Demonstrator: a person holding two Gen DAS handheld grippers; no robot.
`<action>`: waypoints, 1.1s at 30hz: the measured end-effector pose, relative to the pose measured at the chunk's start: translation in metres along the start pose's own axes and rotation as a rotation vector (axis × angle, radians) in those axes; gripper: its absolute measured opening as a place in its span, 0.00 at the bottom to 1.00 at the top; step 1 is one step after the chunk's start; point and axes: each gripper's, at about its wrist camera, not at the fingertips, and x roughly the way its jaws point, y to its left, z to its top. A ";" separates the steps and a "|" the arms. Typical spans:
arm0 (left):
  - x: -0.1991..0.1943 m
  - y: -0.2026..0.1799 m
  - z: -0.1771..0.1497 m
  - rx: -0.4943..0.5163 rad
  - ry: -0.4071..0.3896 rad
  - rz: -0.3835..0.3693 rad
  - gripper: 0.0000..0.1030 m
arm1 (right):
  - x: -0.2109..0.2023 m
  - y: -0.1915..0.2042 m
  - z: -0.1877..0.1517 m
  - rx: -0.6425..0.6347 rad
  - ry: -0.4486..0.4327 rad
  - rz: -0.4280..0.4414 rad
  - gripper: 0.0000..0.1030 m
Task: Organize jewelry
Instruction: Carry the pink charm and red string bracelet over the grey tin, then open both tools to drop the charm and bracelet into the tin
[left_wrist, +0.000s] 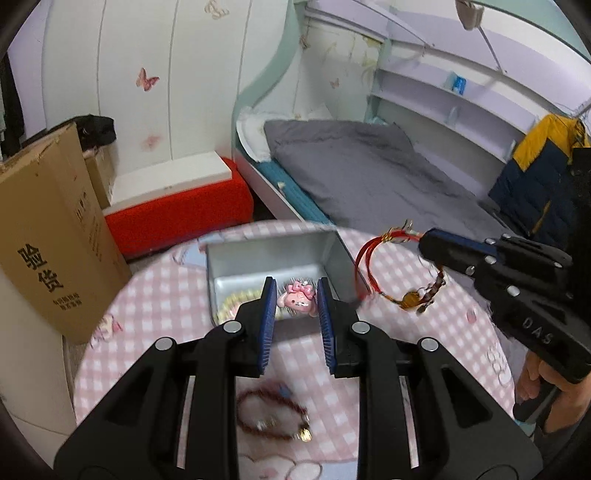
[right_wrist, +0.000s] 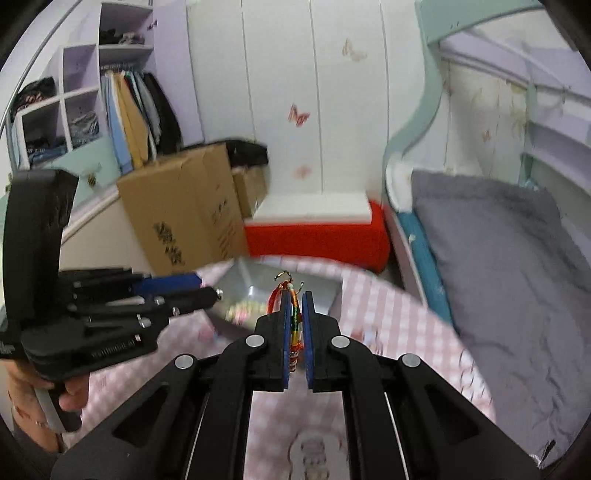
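A silver metal box stands on the round pink checked table. My left gripper is open over the box's near edge, with a pink cartoon charm between its tips, untouched by the pads as far as I see. A pale bead bracelet lies in the box. My right gripper is shut on a red cord bracelet with an amber bead, held in the air to the right of the box. A dark red bead bracelet lies on the table under my left gripper.
A cardboard box stands left of the table, a red and white stool behind it. A bed with a grey cover lies at the back right. A wardrobe with clothes is at the far left.
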 end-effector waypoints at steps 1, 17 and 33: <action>0.001 0.002 0.006 -0.004 -0.010 0.007 0.22 | 0.002 0.000 0.006 -0.003 -0.015 -0.009 0.04; 0.056 0.025 0.012 -0.023 0.023 0.053 0.22 | 0.076 -0.005 -0.002 0.044 0.050 -0.005 0.04; 0.045 0.027 0.002 -0.043 -0.015 0.106 0.62 | 0.075 -0.009 -0.012 0.102 0.087 0.014 0.10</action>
